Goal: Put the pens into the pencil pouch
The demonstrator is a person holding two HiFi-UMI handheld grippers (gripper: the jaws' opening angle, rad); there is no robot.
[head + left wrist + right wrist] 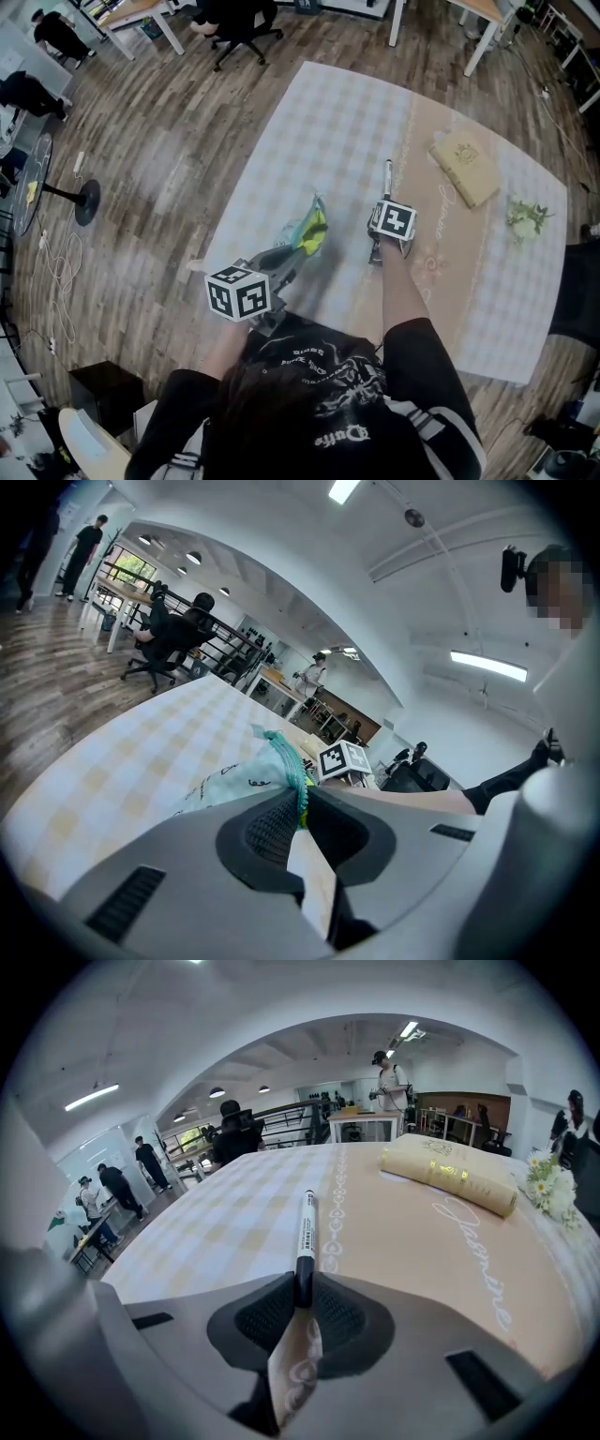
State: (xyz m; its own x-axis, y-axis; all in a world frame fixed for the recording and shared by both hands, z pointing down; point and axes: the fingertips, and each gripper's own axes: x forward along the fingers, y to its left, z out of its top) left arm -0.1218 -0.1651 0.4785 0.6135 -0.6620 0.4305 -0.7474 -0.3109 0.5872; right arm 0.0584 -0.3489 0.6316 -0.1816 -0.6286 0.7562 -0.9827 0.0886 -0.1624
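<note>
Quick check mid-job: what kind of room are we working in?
Probably an open-plan office or lab: desks and a black swivel chair stand on wood-plank flooring, and people stand at further desks under ceiling strip lights.

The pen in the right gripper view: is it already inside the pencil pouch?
No, the pen lies out on the tablecloth, its near end between the right tongs.

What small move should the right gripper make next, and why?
Probably lift the pen clear of the tablecloth and carry it toward the pouch. The right gripper pinches the pen's dark end while the rest of the pen lies flat on the cloth. The left gripper grips the pouch's edge, so the pouch looks ready.
</note>
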